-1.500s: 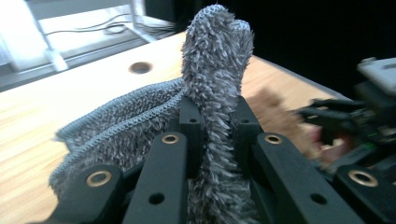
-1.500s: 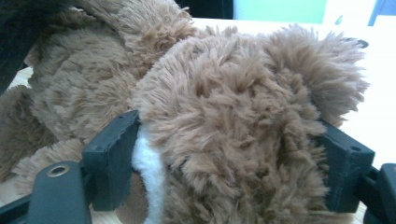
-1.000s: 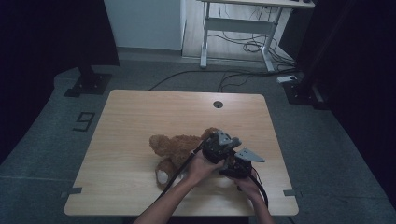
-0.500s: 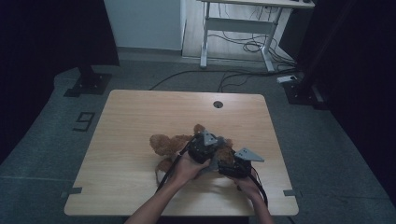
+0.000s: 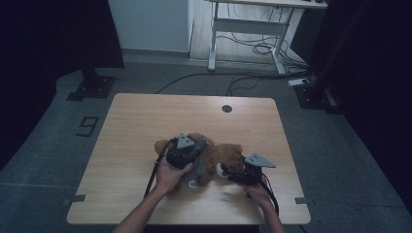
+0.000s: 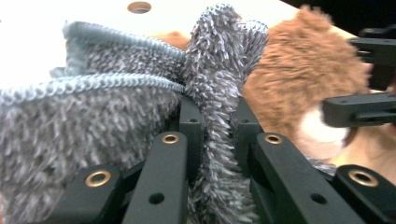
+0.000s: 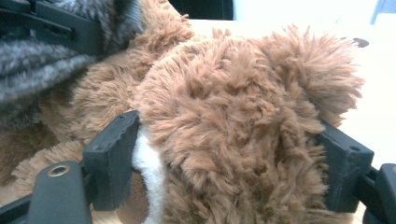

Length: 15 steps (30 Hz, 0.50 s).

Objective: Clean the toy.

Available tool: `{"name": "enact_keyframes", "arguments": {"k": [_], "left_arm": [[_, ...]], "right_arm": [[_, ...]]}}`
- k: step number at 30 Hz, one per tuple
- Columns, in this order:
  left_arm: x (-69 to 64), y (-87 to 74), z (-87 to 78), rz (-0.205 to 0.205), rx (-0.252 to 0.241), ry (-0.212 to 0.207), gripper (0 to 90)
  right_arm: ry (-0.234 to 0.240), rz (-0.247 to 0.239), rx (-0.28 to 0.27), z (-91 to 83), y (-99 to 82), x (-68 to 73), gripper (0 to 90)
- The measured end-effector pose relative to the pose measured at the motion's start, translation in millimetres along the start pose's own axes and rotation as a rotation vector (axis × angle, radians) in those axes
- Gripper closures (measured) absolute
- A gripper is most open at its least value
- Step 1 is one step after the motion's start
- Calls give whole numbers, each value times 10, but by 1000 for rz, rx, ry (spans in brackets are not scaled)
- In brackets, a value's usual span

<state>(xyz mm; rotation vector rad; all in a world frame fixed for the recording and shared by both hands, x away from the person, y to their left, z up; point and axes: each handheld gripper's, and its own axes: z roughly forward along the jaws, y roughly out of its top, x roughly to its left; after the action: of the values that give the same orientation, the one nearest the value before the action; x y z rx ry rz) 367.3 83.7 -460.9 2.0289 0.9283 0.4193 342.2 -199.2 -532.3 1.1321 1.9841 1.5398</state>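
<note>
Since the earlier high-view frames the left gripper (image 5: 190, 154) has slid leftward across the picture, from just beside the right gripper (image 5: 232, 171) to a spot over the middle of the brown teddy bear (image 5: 228, 156), and the grey cloth (image 5: 200, 165) has come with it; the right one has kept its place at the lower right of the wooden table (image 5: 145, 121). Along the left gripper's own view, the jaws stand pressed almost together with a fold of the fluffy grey cloth (image 6: 215, 84) pinched between them, its knitted hem (image 6: 112, 81) draped off to the left of that frame; the pinch looks meant to drag the fabric along the toy's body. Along the right gripper's view, the jaws stand wide but clamped on either side of the bear's head (image 7: 233, 121), white muzzle (image 7: 147, 170) at the left jaw; that grip probably serves as an anchor, so the soft toy does not slide while the cloth is pulled. The bear lies on its side at the centre of the table, below the round cable hole (image 5: 227, 108), head toward the right of the frame.
</note>
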Motion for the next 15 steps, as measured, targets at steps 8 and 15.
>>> {"name": "enact_keyframes", "arguments": {"k": [8,15], "left_arm": [[475,-127,-129,-106,38,124,791],[488,-123,-285,-135,-15,96,794]], "right_arm": [[-3,-2,-2,1,-1,5,205],[-4,-1,-3,6,-3,2,205]]}}
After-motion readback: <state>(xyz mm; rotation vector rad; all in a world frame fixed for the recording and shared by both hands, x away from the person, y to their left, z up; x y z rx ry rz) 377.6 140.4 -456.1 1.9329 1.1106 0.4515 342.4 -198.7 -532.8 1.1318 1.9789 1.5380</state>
